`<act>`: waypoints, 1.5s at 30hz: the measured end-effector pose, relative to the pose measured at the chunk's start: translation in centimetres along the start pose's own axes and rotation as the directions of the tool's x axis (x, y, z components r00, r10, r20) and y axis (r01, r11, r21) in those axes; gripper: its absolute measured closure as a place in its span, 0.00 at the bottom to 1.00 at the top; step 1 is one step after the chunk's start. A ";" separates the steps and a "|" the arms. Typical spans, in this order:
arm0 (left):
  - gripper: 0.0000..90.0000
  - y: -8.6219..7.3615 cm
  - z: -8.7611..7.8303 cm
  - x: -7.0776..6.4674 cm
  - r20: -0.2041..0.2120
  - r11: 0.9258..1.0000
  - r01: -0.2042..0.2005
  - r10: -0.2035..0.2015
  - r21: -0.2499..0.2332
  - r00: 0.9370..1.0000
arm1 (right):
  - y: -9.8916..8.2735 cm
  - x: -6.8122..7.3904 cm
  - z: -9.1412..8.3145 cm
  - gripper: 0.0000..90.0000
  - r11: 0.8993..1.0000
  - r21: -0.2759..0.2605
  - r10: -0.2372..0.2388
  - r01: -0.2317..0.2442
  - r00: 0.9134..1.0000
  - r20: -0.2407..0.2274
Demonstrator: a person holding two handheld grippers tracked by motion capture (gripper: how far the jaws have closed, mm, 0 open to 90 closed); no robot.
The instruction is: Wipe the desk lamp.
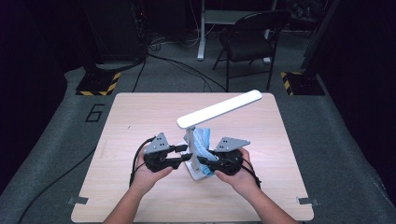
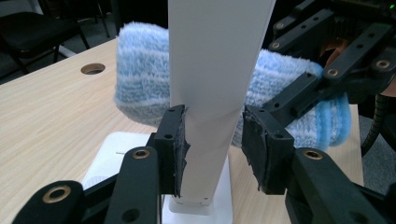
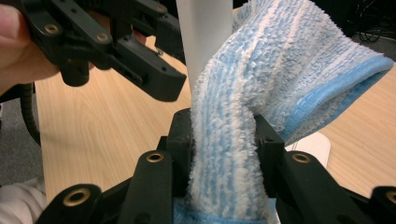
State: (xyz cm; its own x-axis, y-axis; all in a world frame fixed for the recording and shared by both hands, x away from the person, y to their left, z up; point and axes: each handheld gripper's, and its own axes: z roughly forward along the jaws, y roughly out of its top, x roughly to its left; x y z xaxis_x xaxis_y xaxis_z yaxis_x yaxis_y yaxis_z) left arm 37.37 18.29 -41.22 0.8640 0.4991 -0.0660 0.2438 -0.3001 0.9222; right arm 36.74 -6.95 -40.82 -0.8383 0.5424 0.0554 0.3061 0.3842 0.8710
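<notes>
Lamp: white desk lamp stands near the middle of the wooden counter, a little toward the near edge, its flat base resting on the wood.
Lamp head: long white bar slants up from the top of the post toward the far right.
Post: upright white post rises from the base; in the left claw view it runs up between the two black jaws.
Left claw: left claw comes in from the left, held in the person's left hand; its jaws sit on either side of the post and clamp it low down, just above the base.
Cloth: fluffy blue-and-white striped cloth lies against the right and far side of the post, folded over, with a plain blue hem along its edge.
Right claw: right claw comes in from the right, held in the right hand; its jaws pinch a bunched fold of the cloth, right beside the post.
Claws together: the two claws face each other across the post, close but on opposite sides.
Background: black chair stands on the grey floor beyond the far edge.
</notes>
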 end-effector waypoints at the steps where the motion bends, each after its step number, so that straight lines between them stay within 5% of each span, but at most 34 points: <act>1: 0.66 0.0 0.0 0.0 0.000 1.000 0.000 0.000 0.000 1.000 | -0.1 -0.1 0.1 0.74 1.000 0.002 -0.006 0.006 1.000 -0.005; 23: 0.66 0.2 -0.2 0.0 0.002 1.000 -0.009 0.009 -0.011 1.000 | 0.0 0.1 0.3 0.74 0.998 0.054 -0.012 0.011 1.000 0.007; 45: 0.66 0.4 -0.4 -0.2 0.013 1.000 -0.006 0.006 -0.015 1.000 | 2.3 0.5 -1.4 0.74 0.999 0.013 -0.042 0.042 0.999 -0.001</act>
State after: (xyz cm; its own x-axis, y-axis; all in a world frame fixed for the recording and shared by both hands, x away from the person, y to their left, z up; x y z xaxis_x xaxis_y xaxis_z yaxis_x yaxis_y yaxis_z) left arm 37.14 18.37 -40.70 0.8711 0.4868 -0.0649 0.2317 -0.2908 0.9283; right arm 36.33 -6.85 -38.10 -0.8509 0.5250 0.0193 0.2764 0.4161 0.8663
